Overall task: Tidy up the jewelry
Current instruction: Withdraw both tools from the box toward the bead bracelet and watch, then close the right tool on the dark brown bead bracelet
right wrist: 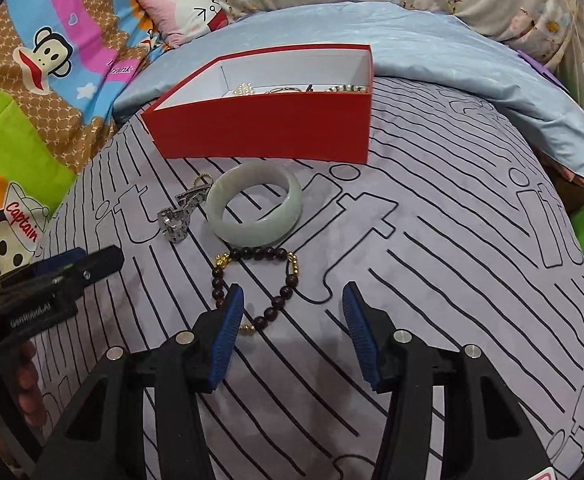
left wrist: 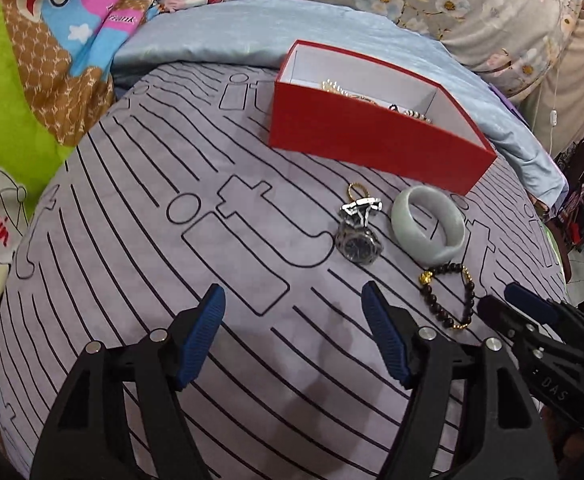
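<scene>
A red box (left wrist: 372,148) (right wrist: 263,128) with a white inside stands open on the lilac striped bedspread, with several pieces of jewelry in it. In front of it lie a silver watch (left wrist: 358,240) (right wrist: 177,218), a small gold ring (left wrist: 356,189), a pale jade bangle (left wrist: 428,228) (right wrist: 255,208) and a dark bead bracelet with gold beads (left wrist: 448,296) (right wrist: 251,280). My left gripper (left wrist: 292,292) (right wrist: 95,258) hovers open over bare cloth, short of the watch. My right gripper (right wrist: 292,292) (left wrist: 500,298) is open just above the near part of the bead bracelet, gripping nothing.
A pale blue quilt (left wrist: 231,36) is bunched behind the box. Cartoon-print bedding (left wrist: 31,80) and a pink pillow (right wrist: 187,8) lie to the left, floral cushions (left wrist: 472,4) at the back. The bed's edge drops away on the right.
</scene>
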### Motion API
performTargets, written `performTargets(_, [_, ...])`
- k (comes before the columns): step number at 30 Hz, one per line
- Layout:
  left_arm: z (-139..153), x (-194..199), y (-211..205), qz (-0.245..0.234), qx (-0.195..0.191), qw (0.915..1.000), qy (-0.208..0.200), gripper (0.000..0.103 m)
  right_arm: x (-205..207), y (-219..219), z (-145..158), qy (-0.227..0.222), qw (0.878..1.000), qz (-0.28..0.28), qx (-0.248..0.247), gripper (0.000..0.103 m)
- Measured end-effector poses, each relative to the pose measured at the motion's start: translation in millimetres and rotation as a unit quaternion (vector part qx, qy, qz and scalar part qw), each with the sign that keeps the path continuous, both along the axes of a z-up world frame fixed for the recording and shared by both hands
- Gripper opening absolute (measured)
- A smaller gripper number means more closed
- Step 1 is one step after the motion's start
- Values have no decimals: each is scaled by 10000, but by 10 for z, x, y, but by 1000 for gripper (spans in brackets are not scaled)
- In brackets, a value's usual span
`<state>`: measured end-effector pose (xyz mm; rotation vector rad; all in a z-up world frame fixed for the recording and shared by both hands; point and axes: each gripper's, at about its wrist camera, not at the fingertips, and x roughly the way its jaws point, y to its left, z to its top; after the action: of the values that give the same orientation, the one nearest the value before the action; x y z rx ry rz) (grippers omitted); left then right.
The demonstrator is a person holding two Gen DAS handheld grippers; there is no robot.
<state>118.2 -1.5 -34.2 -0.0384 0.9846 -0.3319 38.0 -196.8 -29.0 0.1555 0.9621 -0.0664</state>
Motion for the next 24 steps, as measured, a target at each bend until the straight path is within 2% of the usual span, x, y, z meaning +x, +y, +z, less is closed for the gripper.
performTargets(6, [-34,11,-12,43,39,10000,18,68,136,15,-67,59,10000,-8,23,46])
performTargets(11, [-52,25,-27,29,41,10000,35,69,170,33,-136,142,9999,-11,-55,35])
performTargets(14, [-46,24,-47,16,35,10000,22,75,165,40,-143,148,9996,-29,-241,19])
performTargets(15, [-41,19,-60,8,25,10000,12,75,162,28,-143,148,9996,-32,-244,10])
performTargets(16, [-37,18,-72,-5,12,10000,10,75,159,10,-144,154,9997,-41,-203,8])
performTargets(24, [-27,37,-200,-132,22,9999,-32,75,100,-108,-126,164,9997,-164,-27,7])
